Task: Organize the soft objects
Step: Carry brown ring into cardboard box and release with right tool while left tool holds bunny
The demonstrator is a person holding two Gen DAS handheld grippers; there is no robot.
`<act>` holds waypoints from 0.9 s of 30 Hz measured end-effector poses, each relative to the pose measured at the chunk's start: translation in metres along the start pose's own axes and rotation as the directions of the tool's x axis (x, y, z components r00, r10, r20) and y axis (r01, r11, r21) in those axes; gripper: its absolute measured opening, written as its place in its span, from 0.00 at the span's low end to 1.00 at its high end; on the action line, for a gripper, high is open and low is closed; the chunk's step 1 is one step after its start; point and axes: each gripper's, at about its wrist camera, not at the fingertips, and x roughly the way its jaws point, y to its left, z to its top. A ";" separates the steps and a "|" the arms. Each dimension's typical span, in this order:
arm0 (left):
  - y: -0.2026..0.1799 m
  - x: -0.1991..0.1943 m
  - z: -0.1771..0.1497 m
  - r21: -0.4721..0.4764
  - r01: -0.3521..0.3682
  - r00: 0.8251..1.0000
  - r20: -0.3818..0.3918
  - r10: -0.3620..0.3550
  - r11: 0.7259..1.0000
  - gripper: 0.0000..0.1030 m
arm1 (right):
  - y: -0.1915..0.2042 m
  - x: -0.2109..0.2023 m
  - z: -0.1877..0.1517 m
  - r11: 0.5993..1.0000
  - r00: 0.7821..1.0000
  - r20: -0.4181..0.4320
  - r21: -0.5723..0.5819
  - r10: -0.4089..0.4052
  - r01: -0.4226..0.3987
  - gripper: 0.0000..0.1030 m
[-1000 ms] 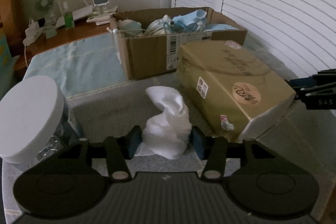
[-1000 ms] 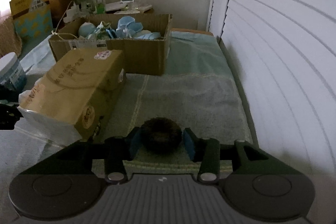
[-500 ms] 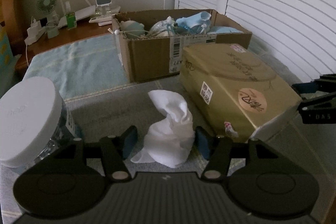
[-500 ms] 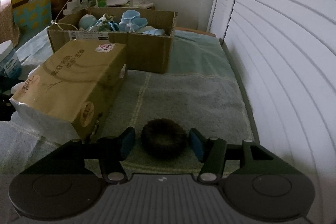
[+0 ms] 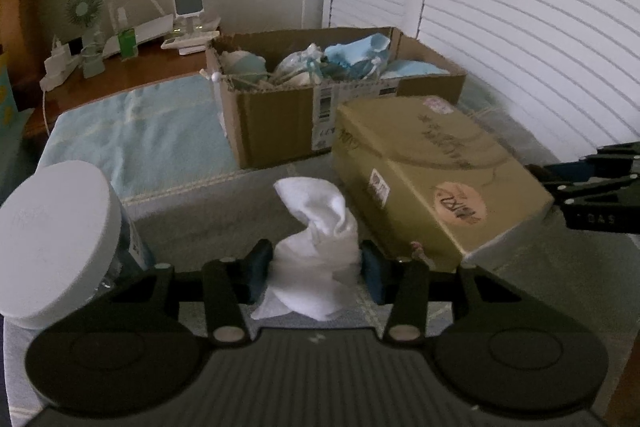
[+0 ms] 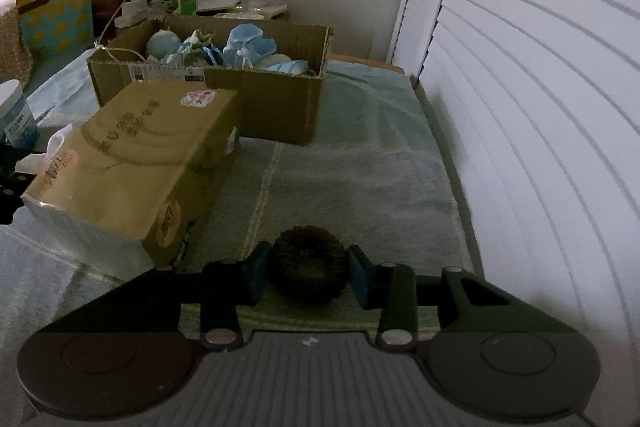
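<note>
A crumpled white cloth (image 5: 320,227) stands on the grey towel, and my left gripper (image 5: 316,269) is closing with its blue pads pressing both sides of the cloth's lower part. In the right wrist view, a dark fuzzy ring (image 6: 308,247) lies on the green towel. My right gripper (image 6: 308,269) is closing on it, pads touching its left and right sides. An open cardboard box (image 5: 280,115) of pale blue soft items stands further back, also seen as the cardboard box (image 6: 276,107) in the right wrist view.
A gold wrapped package (image 5: 432,163) lies between the two grippers, just in front of the box. A jar with a white lid (image 5: 52,239) stands close on the left. White louvred doors (image 6: 520,107) line the right side. A bedside table (image 5: 100,75) holds a fan and small devices.
Both grippers opened a little wider half a second ago, then narrowed onto their objects. The cloth and the dark ring are now squeezed between the pads. Neither hand has shifted much.
</note>
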 end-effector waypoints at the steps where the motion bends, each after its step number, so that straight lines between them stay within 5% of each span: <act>1: -0.001 -0.003 0.001 0.007 0.004 1.000 0.001 -0.004 1.000 0.45 | 0.000 -0.002 0.001 1.000 1.000 0.003 0.001 -0.001 0.001 0.44; 27: -0.018 -0.102 0.014 0.137 0.111 0.984 0.121 -0.128 0.984 0.45 | 0.044 -0.077 0.054 0.981 0.986 0.164 -0.194 0.016 0.016 0.44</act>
